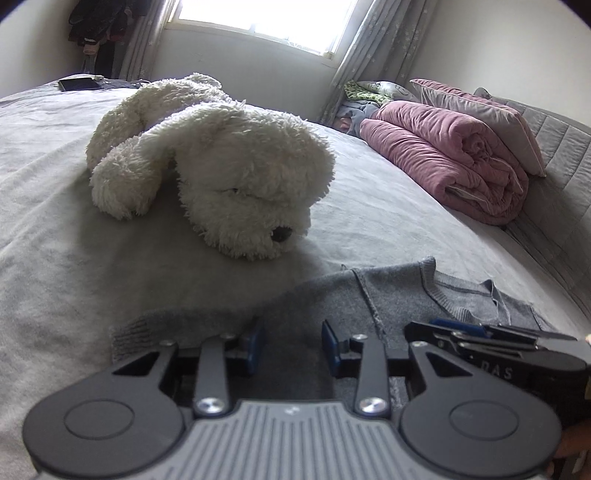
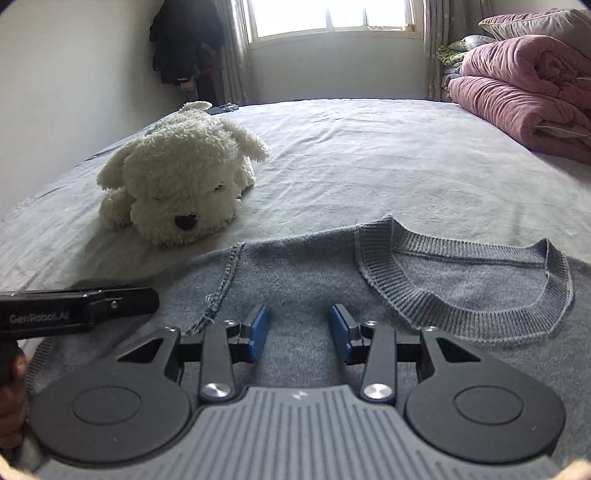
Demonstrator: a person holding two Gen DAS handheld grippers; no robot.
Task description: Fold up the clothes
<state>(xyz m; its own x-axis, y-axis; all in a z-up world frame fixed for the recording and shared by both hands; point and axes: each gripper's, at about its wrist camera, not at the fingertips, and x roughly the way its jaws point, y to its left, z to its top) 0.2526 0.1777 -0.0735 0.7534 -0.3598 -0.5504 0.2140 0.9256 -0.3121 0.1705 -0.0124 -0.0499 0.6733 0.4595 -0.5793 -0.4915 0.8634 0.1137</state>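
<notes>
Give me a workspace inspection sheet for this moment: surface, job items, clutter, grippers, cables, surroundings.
Surface: bed under a light grey sheet, lightly creased.
Job's things: grey sweater lying flat at the near edge, ribbed collar facing up.
Clutter: white plush dog beside the sweater; phone at the far corner.
Grippers: left gripper and right gripper over the sweater, blue pads apart, nothing pinched.
Cables: nothing seen.
Surroundings: folded pink quilt, pillow, window, curtains, dark clothes hanging.

Ahead of you the plush dog blocks the bed's left side, just beyond the sweater; folded pink quilts crowd the far right. Between them lies bare sheet.
</notes>
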